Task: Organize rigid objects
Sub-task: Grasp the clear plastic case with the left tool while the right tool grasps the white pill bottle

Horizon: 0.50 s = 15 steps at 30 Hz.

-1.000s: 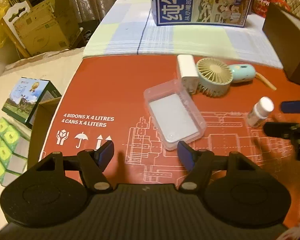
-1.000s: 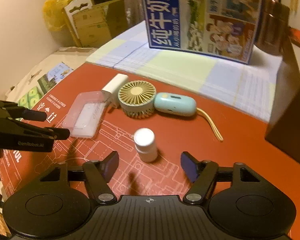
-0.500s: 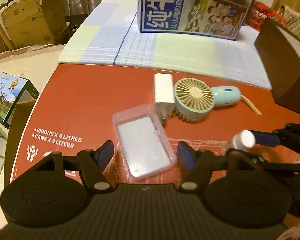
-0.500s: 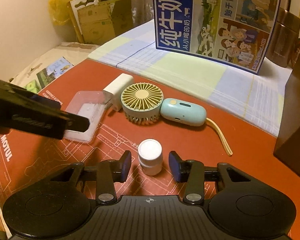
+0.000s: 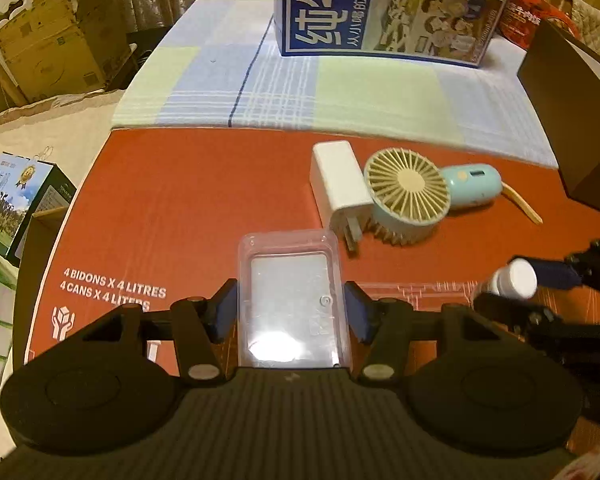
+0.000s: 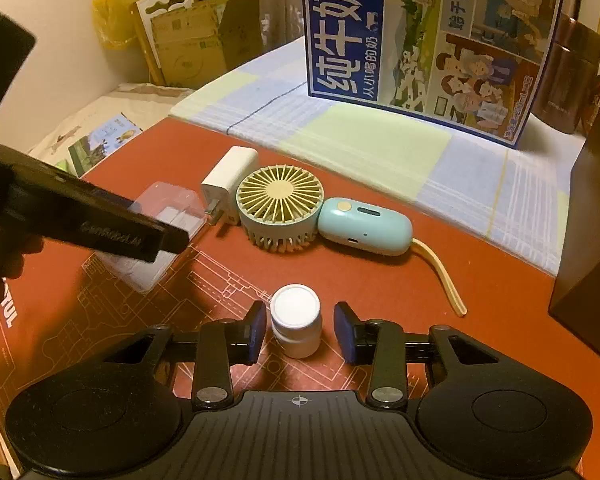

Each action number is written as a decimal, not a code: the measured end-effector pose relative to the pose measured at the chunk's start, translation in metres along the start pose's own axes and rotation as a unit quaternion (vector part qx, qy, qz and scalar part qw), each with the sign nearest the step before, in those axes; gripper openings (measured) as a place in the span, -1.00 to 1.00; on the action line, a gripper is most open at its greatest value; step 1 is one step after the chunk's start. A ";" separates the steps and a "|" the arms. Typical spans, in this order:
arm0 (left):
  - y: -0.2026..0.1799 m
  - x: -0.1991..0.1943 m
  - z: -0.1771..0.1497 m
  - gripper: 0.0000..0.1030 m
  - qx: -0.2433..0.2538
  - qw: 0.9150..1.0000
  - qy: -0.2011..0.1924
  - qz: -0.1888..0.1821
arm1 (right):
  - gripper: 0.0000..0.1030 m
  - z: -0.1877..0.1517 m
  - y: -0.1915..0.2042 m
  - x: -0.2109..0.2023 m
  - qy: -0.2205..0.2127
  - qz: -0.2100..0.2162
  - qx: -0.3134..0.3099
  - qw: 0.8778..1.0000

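Left wrist view: red mat (image 5: 188, 208) on table reads "4 BIDONS X 4 LITRES / 4 CANS X 4 LITERS". Left gripper (image 5: 291, 312) fingers straddle clear plastic case (image 5: 290, 300), long axis pointing away; contact unclear. Right gripper (image 6: 300, 330) fingers apart, flanking upright white bottle (image 6: 296, 320).

Milk carton (image 6: 428, 40) stands on checked cloth (image 6: 380, 140).
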<state>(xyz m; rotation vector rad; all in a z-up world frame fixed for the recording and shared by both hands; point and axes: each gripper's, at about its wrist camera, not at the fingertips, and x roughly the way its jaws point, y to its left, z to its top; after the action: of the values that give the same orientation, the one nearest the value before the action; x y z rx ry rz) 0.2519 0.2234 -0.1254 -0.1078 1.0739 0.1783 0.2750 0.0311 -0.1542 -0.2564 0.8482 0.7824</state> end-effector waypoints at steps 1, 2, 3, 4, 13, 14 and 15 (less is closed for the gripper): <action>0.000 -0.002 -0.002 0.01 0.001 1.000 0.001 0.000 | -0.33 0.000 0.000 0.000 0.000 0.000 0.000 1.000; -0.001 -0.003 -0.005 0.01 0.003 1.000 0.002 0.000 | -0.35 0.000 0.000 0.000 -0.001 0.000 0.000 1.000; -0.001 -0.005 -0.008 0.01 0.005 1.000 0.004 -0.001 | -0.35 0.000 -0.001 0.000 -0.001 0.000 0.000 1.000; -0.002 -0.007 -0.010 0.01 0.007 1.000 0.005 -0.004 | -0.38 0.000 -0.001 0.000 -0.001 0.001 0.000 1.000; -0.008 -0.016 -0.024 0.01 0.013 1.000 0.008 -0.007 | -0.54 -0.003 -0.001 -0.001 -0.004 -0.001 -0.003 1.000; -0.008 -0.016 -0.025 0.01 0.014 1.000 0.008 -0.007 | -0.54 -0.003 -0.001 -0.001 -0.003 -0.001 -0.003 1.000; -0.009 -0.017 -0.026 0.01 0.014 1.000 0.008 -0.008 | -0.54 -0.003 0.000 -0.002 -0.003 -0.001 -0.004 1.000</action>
<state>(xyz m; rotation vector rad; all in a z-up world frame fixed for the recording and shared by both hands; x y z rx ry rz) 0.2238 0.2087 -0.1228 -0.0927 1.0910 0.1489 0.2727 0.0285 -0.1549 -0.2609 0.8398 0.7850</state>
